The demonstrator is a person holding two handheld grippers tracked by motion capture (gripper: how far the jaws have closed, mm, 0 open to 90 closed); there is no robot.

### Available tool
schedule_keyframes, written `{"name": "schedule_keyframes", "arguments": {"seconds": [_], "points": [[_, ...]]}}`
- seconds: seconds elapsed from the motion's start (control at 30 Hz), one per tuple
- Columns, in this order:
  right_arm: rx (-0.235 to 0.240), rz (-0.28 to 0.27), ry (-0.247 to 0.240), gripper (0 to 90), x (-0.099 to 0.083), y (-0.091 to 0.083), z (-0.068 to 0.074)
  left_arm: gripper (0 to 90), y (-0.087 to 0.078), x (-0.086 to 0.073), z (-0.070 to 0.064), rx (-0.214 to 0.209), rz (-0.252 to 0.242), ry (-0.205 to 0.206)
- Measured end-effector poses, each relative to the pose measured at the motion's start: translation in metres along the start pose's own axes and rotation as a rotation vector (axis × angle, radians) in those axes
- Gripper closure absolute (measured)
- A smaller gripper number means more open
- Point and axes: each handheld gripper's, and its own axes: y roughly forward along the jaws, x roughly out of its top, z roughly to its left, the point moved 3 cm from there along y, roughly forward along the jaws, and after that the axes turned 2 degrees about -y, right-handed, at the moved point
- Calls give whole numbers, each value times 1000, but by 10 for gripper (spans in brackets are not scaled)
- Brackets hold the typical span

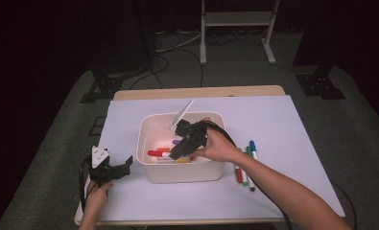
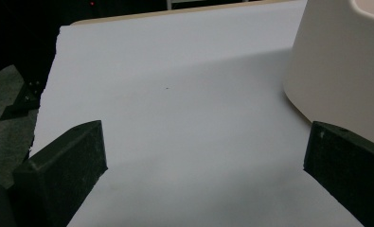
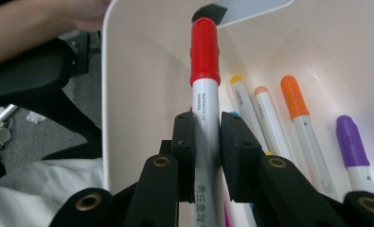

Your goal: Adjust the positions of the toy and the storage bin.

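A white bin [image 1: 148, 167] stands mid-table with several markers inside. My right gripper [image 1: 176, 152] reaches down into it, shut on a red-capped marker [image 1: 154, 153]. In the right gripper view the jaws [image 3: 207, 137] clamp that marker's white barrel, and its red cap [image 3: 205, 52] points at the bin's wall [image 3: 142, 71]. Yellow [image 3: 241, 101], peach [image 3: 270, 118], orange [image 3: 296, 101] and purple [image 3: 352, 142] markers lie beside it on the bin floor. My left gripper [image 1: 120, 167] rests on the table left of the bin, open with nothing between its jaws [image 2: 203, 156].
Red, green and blue markers [image 1: 244, 170] lie on the lavender table sheet [image 1: 273, 124] right of the bin. A white marker [image 1: 181, 115] leans over the bin's back rim. The bin wall [image 2: 341, 71] stands close to the left gripper's right jaw.
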Motion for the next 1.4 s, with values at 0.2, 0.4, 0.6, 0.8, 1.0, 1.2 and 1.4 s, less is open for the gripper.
{"name": "schedule_keyframes", "arguments": {"seconds": [0.2,0.4,0.6,0.8,1.0,1.2,1.4], "points": [[-8,44,-18,757,0,11,-1,0,0,0,0,-1,-1,0],[-21,78,-32,756,0,17,-3,0,0,0,0,-1,-1,0],[-15,85,-33,729,0,21,-4,0,0,0,1,-2,-3,-3],[-41,40,-32,708,0,3,0,0,0,0,1,-2,0,-4],[-68,-55,-10,655,-10,-38,1,0,0,0,0,-1,2,-2],[-109,-132,31,636,-34,-79,1,0,0,0,0,0,2,-2],[-163,-166,87,605,-69,-110,-1,0,0,0,0,4,2,5]]}}
